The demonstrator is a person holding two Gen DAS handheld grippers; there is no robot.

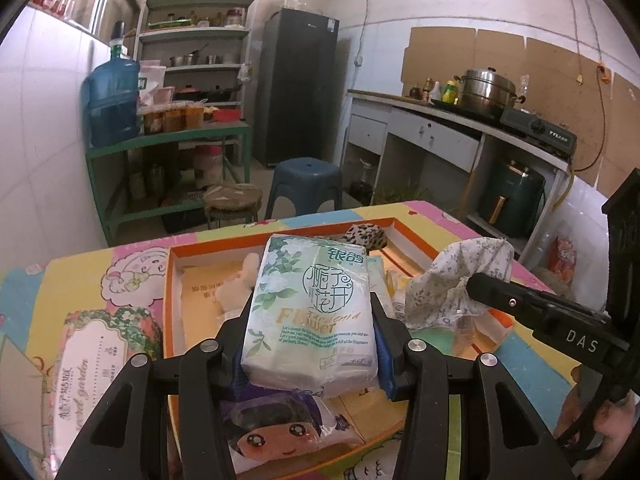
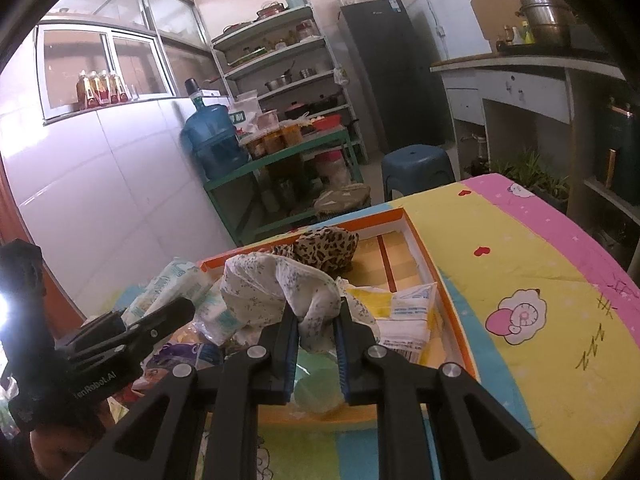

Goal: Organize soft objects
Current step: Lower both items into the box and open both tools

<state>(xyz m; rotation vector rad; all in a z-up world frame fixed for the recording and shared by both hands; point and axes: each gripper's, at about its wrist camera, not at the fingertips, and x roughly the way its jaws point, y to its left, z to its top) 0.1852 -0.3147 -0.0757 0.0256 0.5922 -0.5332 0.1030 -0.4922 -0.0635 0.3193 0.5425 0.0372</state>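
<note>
My left gripper (image 1: 312,304) is shut on a white and green tissue pack (image 1: 312,312), held over the orange-rimmed cardboard box (image 1: 280,236) on the table. My right gripper (image 2: 316,312) is shut on a white flower-print cloth (image 2: 276,284), which hangs over the same box (image 2: 424,244). In the left wrist view that cloth (image 1: 456,280) and the right gripper's finger (image 1: 520,300) show at the right. Inside the box lie a leopard-print cloth (image 2: 324,248), a cartoon-face pack (image 1: 276,424), a plush toy (image 1: 244,280) and white packets (image 2: 408,320).
A floral tissue pack (image 1: 100,360) lies on the cartoon-print tablecloth (image 2: 520,280) left of the box. Beyond the table stand a blue stool (image 1: 304,184), a round wicker stool (image 1: 232,200), a green rack with a water jug (image 1: 112,100), a dark fridge (image 1: 296,88) and a counter with a pot (image 1: 484,92).
</note>
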